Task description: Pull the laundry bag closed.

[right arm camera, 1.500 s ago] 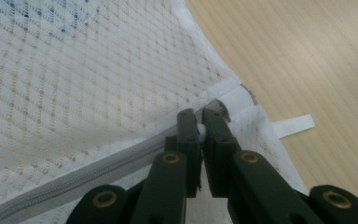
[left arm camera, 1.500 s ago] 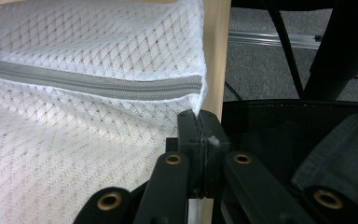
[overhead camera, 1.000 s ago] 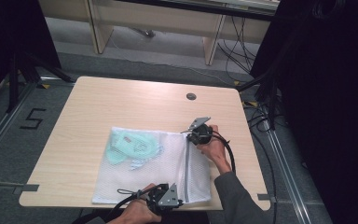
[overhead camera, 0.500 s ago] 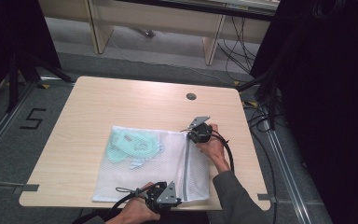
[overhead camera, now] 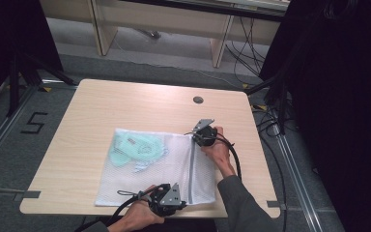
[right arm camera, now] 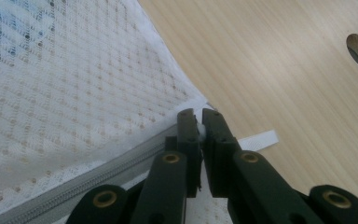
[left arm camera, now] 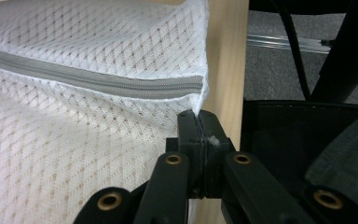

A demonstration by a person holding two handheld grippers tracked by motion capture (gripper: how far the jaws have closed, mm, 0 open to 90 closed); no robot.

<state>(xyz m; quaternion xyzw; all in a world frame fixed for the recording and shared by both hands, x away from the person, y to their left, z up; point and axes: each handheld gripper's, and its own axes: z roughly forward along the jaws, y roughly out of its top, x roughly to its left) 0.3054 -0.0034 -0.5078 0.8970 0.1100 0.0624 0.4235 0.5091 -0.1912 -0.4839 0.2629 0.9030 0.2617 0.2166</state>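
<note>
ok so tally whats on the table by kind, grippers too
mesh bags: 1, white with a grey zip
green garments inside the bag: 1, blurred, could be more than one
grippers: 2, left and right, each shut on an end of the zip edge
total: 4

A white mesh-cloth bag (overhead camera: 164,169) with grey zipper (left arm camera: 98,79) lies on matt wood-grain table (overhead camera: 125,106).

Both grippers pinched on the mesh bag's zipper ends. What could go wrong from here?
1. Left gripper pinches only a thin corner of the mesh bag at the table edge; it may slip.
2. Right gripper clamps fabric beside the zipper, possibly not the pull, so it may not slide.
</note>
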